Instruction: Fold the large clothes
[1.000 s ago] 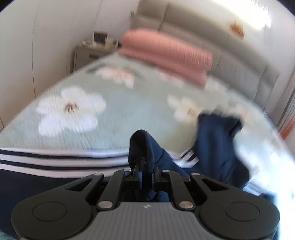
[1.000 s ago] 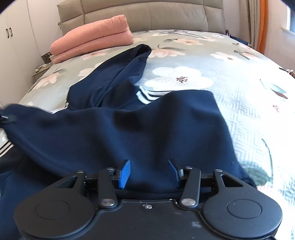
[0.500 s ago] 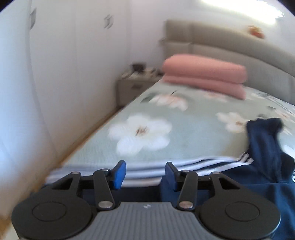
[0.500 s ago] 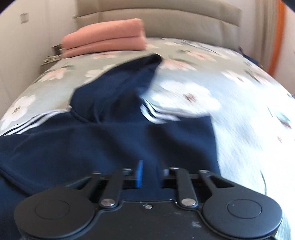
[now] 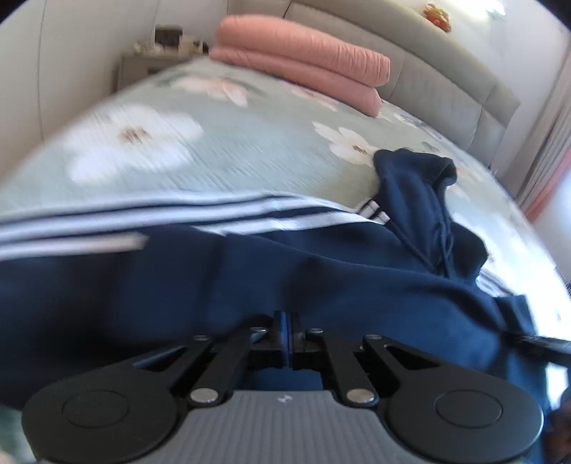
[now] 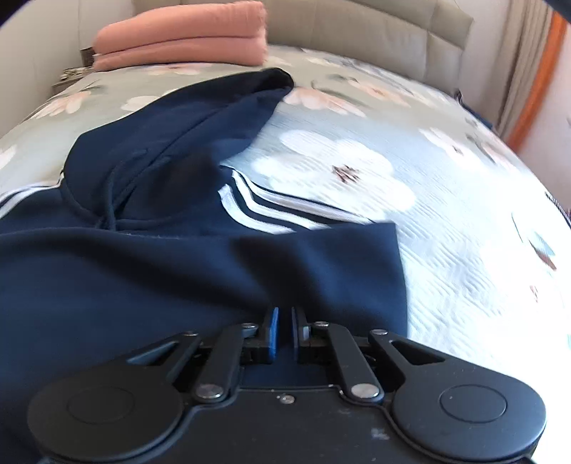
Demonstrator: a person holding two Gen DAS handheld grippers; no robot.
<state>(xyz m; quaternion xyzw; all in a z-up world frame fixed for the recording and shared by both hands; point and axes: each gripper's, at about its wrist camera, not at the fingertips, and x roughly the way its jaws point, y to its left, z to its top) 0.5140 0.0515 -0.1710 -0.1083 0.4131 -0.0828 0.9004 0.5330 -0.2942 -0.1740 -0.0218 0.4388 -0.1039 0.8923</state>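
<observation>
My left gripper [image 5: 286, 317] is squeezed shut on a fold of the blue hoodie [image 5: 321, 278]. My right gripper [image 6: 283, 321] has a thin gap with blue cloth in it, so I cannot tell if it grips. The hoodie lies flat on the flowery bed [image 6: 446, 228], spreading ahead of both jaws. Its hood [image 6: 200, 117] points away toward the pink blanket [image 6: 182, 32].

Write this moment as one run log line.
step: grasp near edge for fold | item: navy hoodie on bed | left gripper: shut on hoodie fabric | right gripper: shut on hoodie fabric | hood: lying flat toward headboard
</observation>
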